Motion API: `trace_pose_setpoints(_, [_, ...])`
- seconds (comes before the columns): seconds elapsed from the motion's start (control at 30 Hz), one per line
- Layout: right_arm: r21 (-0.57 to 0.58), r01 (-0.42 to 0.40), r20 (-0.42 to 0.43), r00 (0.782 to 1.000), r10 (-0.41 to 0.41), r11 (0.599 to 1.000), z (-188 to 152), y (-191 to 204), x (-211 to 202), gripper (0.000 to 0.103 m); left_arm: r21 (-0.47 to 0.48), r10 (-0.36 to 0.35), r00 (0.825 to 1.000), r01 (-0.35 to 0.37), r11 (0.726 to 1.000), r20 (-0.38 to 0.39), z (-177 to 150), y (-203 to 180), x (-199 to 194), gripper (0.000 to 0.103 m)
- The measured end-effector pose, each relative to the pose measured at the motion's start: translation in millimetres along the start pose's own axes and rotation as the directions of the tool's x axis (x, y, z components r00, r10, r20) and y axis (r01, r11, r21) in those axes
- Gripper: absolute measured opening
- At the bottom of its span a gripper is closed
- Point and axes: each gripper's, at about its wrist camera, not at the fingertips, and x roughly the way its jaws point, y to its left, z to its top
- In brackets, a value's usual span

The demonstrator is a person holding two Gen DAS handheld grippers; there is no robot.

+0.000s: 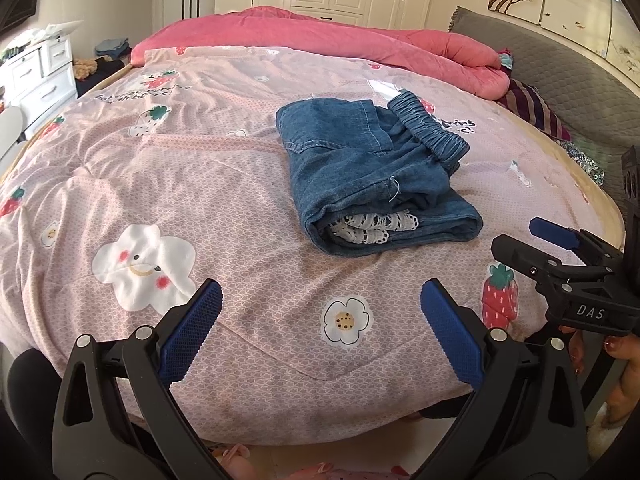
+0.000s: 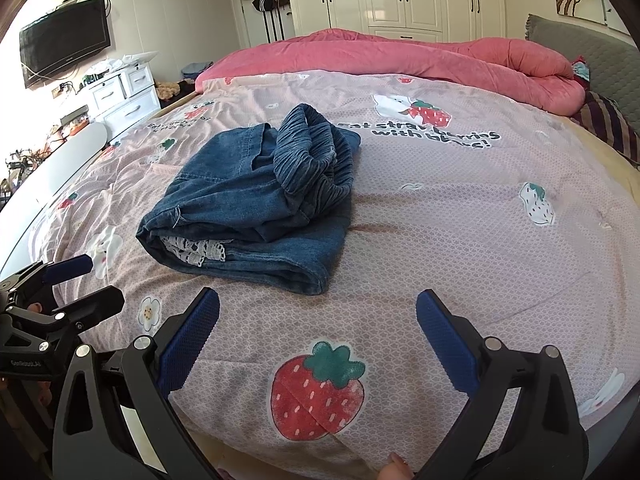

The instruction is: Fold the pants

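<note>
Left wrist view: the pants point(image 1: 372, 172) are seen folded into a compact denim bundle on the bed point(image 1: 200, 184), near the middle of the pink strawberry-print cover.
Right wrist view: the same bundle is seen ahead and to the left, its elastic waistband point(image 2: 316, 156) heaped loosely on top.
Left gripper point(image 1: 320, 320): jaws spread wide, nothing held; well short of the pants.
Right gripper point(image 2: 318, 332): jaws spread wide, nothing held; near the bundle's front edge, not touching.
Fold condition: layers are stacked, with white lace trim point(image 1: 376, 226) showing at the near open end.
Work done: the folding is judged essentially complete.
Work left: at most, the raised waistband could be flattened and the edges squared.
Background: a pink quilt point(image 1: 320, 36) is bunched at the far side of the bed.
</note>
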Motion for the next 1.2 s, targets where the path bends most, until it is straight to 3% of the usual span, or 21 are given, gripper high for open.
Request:
trace_pose_setpoints(0.27, [-0.001,0.007,-0.010,1.000,-0.007,1.000,-1.1,-0.7,2.8,0.099,0.009,0.021,1.000,-0.021,1.000,0.006,0.2,-2.7,0.8,0.094])
trace_pose_setpoints(0.47, [0.000,0.008,-0.015,1.000,-0.008,1.000,-2.4,-1.9,4.1,0.099,-0.027,-0.015,1.000,0.016,0.999,0.015,2.1,1.9,-0.3,0.094])
trace_pose_setpoints(0.83, [0.013,0.018,-0.019,1.000,-0.018,1.000,-4.0,-6.7,6.2,0.099,0.013,0.024,1.000,-0.025,1.000,0.013,5.5,-2.8,0.8,0.094])
trace_pose_setpoints(1.07, [0.058,0.053,-0.023,0.998,-0.052,0.997,2.7,-31.4,10.3,0.099,-0.048,-0.083,0.996,0.082,0.996,-0.026,22.8,16.3,14.3,0.094])
trace_pose_setpoints(1.1, [0.076,0.051,-0.026,0.998,-0.049,0.996,5.6,-39.8,11.3,0.099,-0.052,-0.077,0.997,0.076,0.996,-0.015,29.5,24.8,16.6,0.094])
trace_pose_setpoints(1.2, [0.141,0.110,-0.006,0.994,-0.110,0.984,22.4,-82.4,13.5,0.098,-0.053,0.047,0.999,-0.047,0.997,-0.008,57.8,65.9,35.0,0.094])
